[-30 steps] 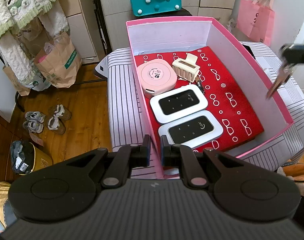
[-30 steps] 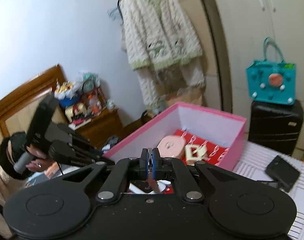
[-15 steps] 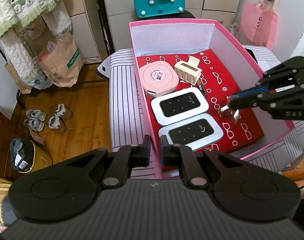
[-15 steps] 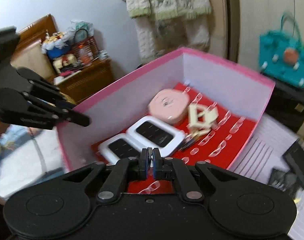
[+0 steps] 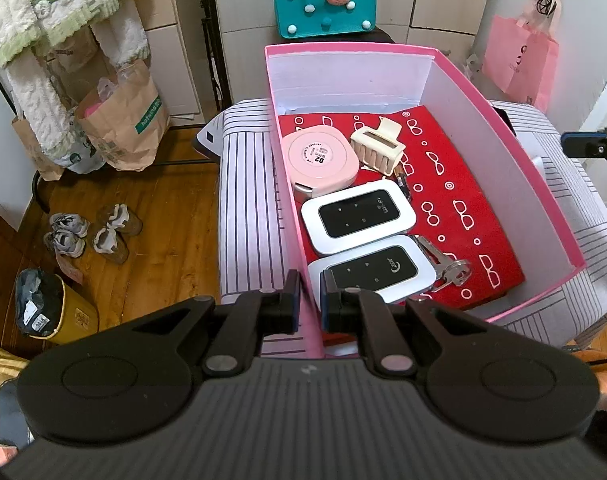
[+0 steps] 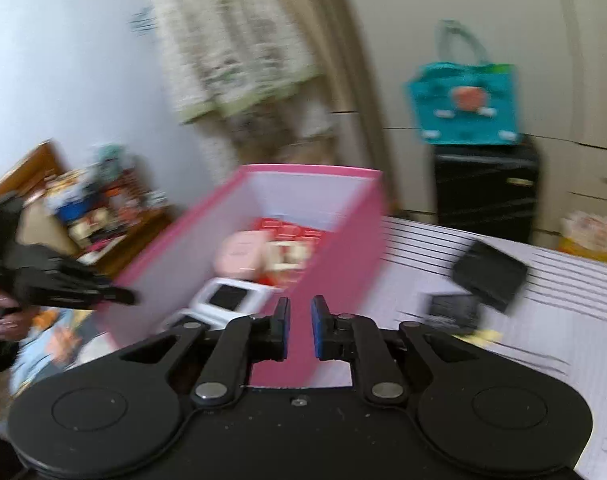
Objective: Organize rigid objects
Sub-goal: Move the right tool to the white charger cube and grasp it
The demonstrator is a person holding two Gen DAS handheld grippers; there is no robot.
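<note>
A pink box [image 5: 483,120] with a red lining stands on a striped table [image 5: 247,200]. Inside lie a round pink case [image 5: 323,158], a cream hair claw [image 5: 377,148], two white pocket routers [image 5: 357,214] [image 5: 373,270] and a bunch of keys [image 5: 449,266] beside the nearer router. My left gripper [image 5: 309,304] is shut on the box's near-left wall. My right gripper [image 6: 300,316] is outside the box to its right. Its jaws are opening and nothing is between them. Its tip [image 5: 567,147] shows at the right edge of the left wrist view.
Two black flat objects [image 6: 489,274] [image 6: 451,306] lie on the striped table right of the box. A teal bag [image 6: 463,100] sits on a black suitcase [image 6: 483,188] behind. A pink bag [image 5: 519,60] hangs at the back right. Shoes [image 5: 91,232] and paper bags are on the wooden floor.
The right gripper carried the keys over the box, let them go and pulled back to the right. The keys now lie beside the nearer router. The left gripper kept its hold.
</note>
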